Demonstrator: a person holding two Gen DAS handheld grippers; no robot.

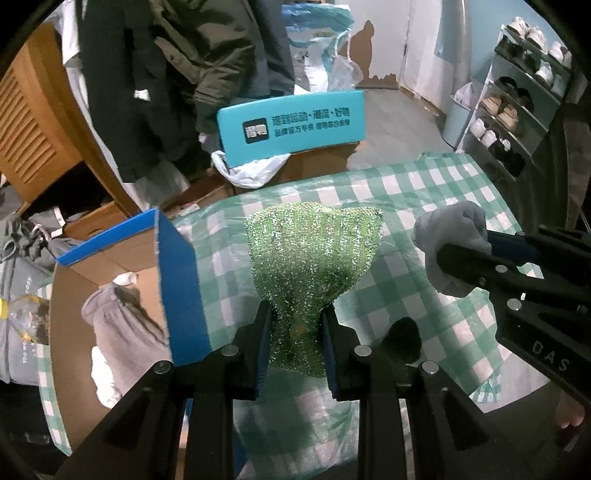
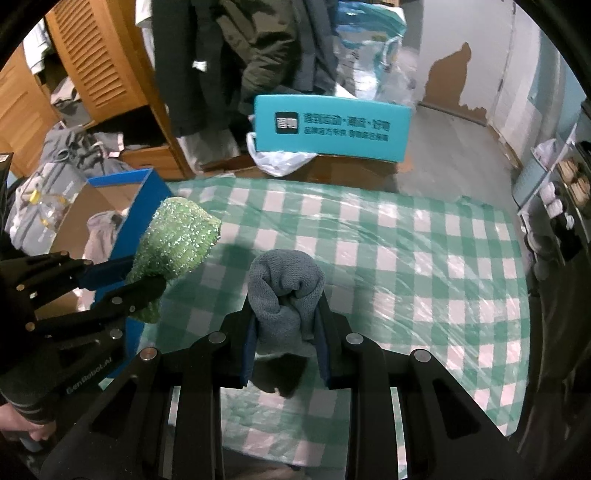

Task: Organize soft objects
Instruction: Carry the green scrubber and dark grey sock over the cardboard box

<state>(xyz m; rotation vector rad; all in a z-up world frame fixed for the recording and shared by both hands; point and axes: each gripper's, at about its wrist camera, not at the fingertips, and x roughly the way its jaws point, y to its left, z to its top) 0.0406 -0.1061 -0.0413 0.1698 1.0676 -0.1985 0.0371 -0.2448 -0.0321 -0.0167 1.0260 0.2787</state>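
Right wrist view: both tongs pinch cloths above green-checked tablecloth, wooden wardrobe behind

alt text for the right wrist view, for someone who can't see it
The right gripper pinches a rolled grey cloth above a green-and-white checked tablecloth. At left, the left gripper holds a sparkly green scrubbing cloth beside an open blue cardboard box.

We are looking across a table wearing a green-and-white checked cloth under clear plastic, with grey floor stretching beyond it. Dark coats are hanging beside a slatted wooden wardrobe — the pale wall is peeling near its base — and a shoe rack is standing at the right.
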